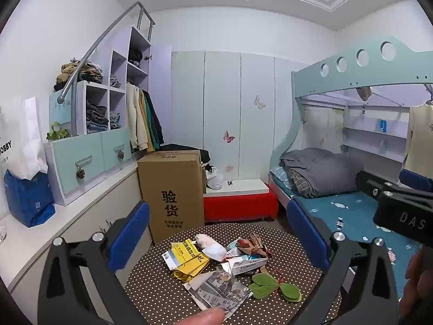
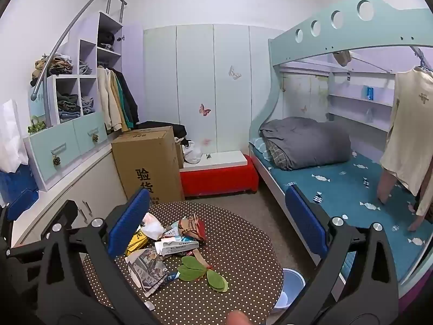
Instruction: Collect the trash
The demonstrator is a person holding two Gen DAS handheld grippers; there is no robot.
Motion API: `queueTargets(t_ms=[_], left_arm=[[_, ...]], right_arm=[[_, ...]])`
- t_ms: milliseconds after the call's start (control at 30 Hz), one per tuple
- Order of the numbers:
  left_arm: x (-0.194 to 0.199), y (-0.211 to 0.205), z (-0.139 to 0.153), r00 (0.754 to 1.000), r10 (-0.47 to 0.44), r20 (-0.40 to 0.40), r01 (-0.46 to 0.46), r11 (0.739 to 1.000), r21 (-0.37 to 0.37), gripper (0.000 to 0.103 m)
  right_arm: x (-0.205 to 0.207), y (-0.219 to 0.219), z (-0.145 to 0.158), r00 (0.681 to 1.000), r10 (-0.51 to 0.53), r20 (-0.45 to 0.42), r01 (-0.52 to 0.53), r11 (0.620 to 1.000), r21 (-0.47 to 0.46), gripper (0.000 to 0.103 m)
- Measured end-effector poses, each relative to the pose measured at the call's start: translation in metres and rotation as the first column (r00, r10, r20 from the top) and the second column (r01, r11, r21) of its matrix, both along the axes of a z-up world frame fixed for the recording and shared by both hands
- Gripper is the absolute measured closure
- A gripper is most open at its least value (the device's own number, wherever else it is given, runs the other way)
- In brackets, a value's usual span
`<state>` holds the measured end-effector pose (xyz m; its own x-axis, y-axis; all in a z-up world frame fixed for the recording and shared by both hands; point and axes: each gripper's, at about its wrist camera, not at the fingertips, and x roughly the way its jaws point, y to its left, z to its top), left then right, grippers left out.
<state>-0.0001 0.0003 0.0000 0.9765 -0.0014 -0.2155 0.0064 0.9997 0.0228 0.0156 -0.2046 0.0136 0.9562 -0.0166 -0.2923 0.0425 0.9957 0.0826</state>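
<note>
A pile of trash lies on a round brown polka-dot table (image 1: 162,292) (image 2: 243,246): a yellow wrapper (image 1: 190,261) (image 2: 136,241), a white crumpled tissue (image 1: 213,250) (image 2: 153,227), a torn newspaper sheet (image 1: 220,291) (image 2: 147,269), a small white carton (image 1: 247,264) (image 2: 178,246), brown crumpled wrappers (image 1: 254,245) (image 2: 193,226) and green leaves (image 1: 273,287) (image 2: 203,273). My left gripper (image 1: 217,238) hovers open above and before the pile, holding nothing. My right gripper (image 2: 216,222) is open too, with nothing between its blue pads (image 2: 128,220).
A cardboard box (image 1: 171,192) (image 2: 147,162) and a red bench (image 1: 239,205) (image 2: 217,178) stand behind the table. A bunk bed (image 1: 351,211) (image 2: 338,178) runs along the right. A pale blue bin (image 2: 291,284) sits by the table's right edge. Cabinets (image 1: 89,211) line the left.
</note>
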Motion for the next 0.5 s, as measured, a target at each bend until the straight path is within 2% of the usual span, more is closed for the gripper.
queueTargets(t_ms=[333, 500], left_arm=[[0.0, -0.001, 0.001, 1.0, 0.003, -0.013, -0.003, 1.0, 0.003, 0.004], [0.006, -0.003, -0.009, 1.0, -0.008, -0.023, 0.008, 1.0, -0.006, 0.004]], right_arm=[[0.004, 0.002, -0.001, 1.0, 0.002, -0.007, -0.002, 1.0, -0.009, 0.005], [0.006, 0.004, -0.002, 1.0, -0.001, -0.006, 0.001, 1.0, -0.008, 0.005]])
